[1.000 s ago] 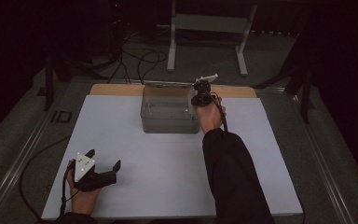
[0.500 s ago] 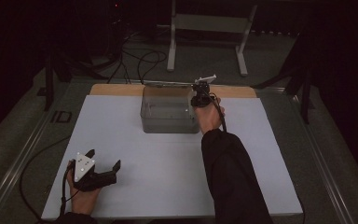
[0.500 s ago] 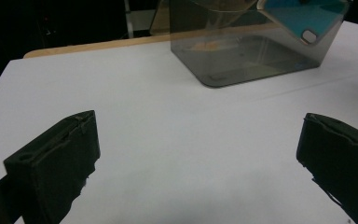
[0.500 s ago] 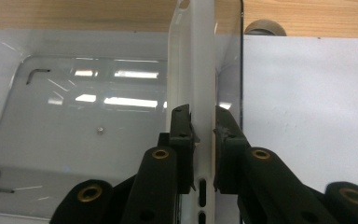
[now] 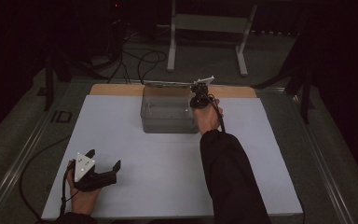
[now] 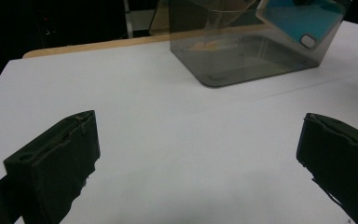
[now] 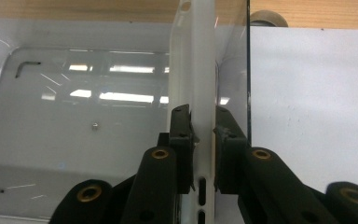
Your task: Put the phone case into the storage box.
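Note:
A smoked clear plastic box (image 5: 167, 111) stands at the far middle of the white table top (image 5: 168, 163). My right gripper (image 5: 196, 100) is at the box's right wall, pointing down. In the right gripper view this gripper (image 7: 203, 126) is shut on the thin white edge of a phone case (image 7: 193, 70), which hangs over the box's bare floor (image 7: 74, 116). Through the box wall (image 6: 242, 51) the case's blue face (image 6: 303, 18) shows in the left gripper view. At the front left my left gripper (image 5: 104, 158) rests on the table, open, with nothing between its fingers (image 6: 58, 158).
A wooden board (image 5: 121, 89) runs along the table's far edge behind the box. Beyond it, on the floor, stand a metal frame (image 5: 207, 28) and loose cables (image 5: 140, 58). White table surface lies between the left gripper and the box.

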`<state>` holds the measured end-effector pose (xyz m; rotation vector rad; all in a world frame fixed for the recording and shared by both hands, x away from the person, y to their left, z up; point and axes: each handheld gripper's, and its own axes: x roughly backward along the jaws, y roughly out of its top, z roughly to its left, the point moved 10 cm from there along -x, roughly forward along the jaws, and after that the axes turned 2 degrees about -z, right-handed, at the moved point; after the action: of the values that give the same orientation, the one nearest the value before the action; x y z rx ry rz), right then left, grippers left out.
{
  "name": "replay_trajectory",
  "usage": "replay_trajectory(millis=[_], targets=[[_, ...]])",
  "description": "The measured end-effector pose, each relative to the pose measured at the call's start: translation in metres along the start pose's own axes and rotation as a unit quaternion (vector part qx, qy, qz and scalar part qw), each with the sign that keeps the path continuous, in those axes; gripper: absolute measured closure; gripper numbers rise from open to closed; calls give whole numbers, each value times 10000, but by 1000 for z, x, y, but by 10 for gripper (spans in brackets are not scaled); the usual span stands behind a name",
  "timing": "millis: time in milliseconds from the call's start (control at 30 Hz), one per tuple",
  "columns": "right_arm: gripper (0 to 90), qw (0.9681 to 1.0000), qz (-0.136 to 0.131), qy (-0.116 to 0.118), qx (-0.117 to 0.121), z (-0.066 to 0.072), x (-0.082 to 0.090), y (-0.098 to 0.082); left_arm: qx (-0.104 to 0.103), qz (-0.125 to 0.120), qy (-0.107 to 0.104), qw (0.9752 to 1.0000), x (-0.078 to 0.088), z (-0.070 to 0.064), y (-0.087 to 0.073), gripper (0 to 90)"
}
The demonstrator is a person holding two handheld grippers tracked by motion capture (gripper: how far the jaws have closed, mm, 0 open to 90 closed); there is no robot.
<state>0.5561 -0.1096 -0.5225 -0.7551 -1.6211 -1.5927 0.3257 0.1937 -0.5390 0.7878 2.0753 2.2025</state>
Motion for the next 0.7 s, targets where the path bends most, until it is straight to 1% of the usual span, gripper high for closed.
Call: replay_trajectory(millis=[133, 300, 433, 700], targets=[[809, 10000, 31, -64, -3, 0, -3, -1, 4, -6, 2, 10000, 0, 0, 0, 4], [808, 9999, 91, -90, -33, 0, -6, -3, 2, -4, 2, 10000, 0, 1, 0, 4], [809, 9998, 126, -155, 14, 0, -8, -4, 12, -8, 0, 10000, 1, 0, 0, 4], [810, 9996, 136, -245, -19, 0, -9, -5, 26, -13, 7, 10000, 1, 1, 0, 4]])
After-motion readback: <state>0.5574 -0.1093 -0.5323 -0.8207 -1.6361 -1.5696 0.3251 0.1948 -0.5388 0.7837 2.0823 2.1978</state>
